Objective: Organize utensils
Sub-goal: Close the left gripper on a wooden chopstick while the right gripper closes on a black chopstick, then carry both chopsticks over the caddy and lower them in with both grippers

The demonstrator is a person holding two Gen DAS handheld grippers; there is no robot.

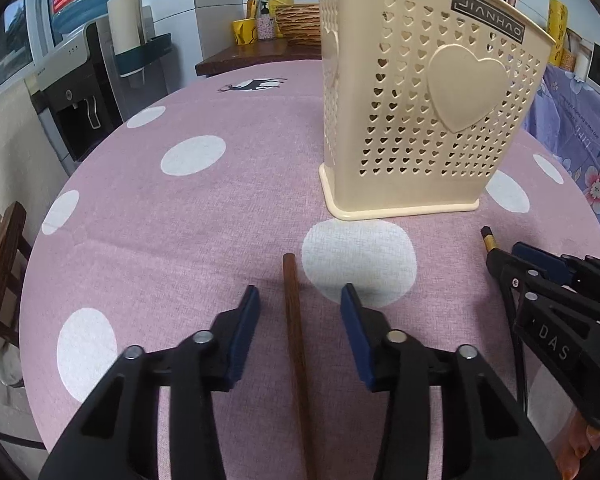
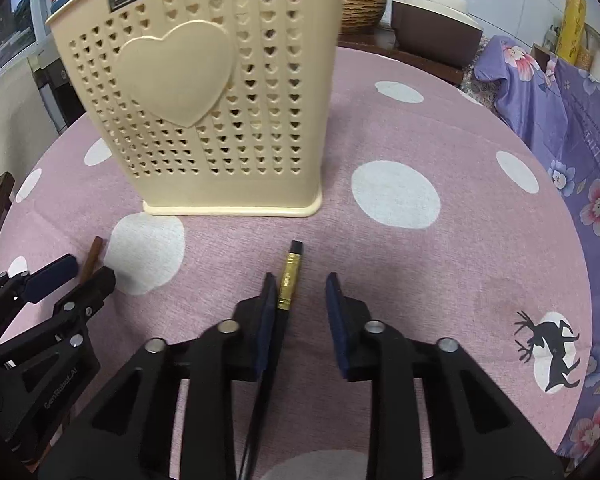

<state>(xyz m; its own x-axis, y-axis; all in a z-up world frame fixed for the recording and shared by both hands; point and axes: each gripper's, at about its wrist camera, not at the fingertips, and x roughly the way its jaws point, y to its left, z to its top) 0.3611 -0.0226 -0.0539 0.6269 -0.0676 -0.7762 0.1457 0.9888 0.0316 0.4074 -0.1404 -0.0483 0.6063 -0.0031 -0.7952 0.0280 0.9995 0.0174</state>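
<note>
1. Your left gripper (image 1: 300, 304) is spread wide over the pink dotted tablecloth (image 1: 204, 216), gripping nothing. The brown wooden chopstick (image 1: 294, 320) lies flat on the cloth between the two blue pads, clear of both.
2. Long axis of the brown wooden chopstick: runs roughly parallel to your fingers, its far tip pointing toward the cream utensil holder (image 1: 420, 104). It sits slightly nearer the left pad than the right, so the closing stroke meets it across its width.
3. Your right gripper (image 2: 300, 296) is also parted, holding nothing. The black chopstick with the gold band (image 2: 286, 284) lies along the inner face of the left pad; whether it touches the pad cannot be told. The gap to the right pad is wide.
4. The cream utensil holder stands upright on the cloth just beyond both chopstick tips, toward the table's far edge. Some handles show above its rim; what they are cannot be told.
5. Judgement: each stick is already claimed by the nearer hand — brown to the left, black to the right. The next move looks like a squeeze on each, then lift and tip upright into the holder.
6. Risk, as a judgement: thin sticks lying flat on cloth may roll or slip as the pads close.
</note>
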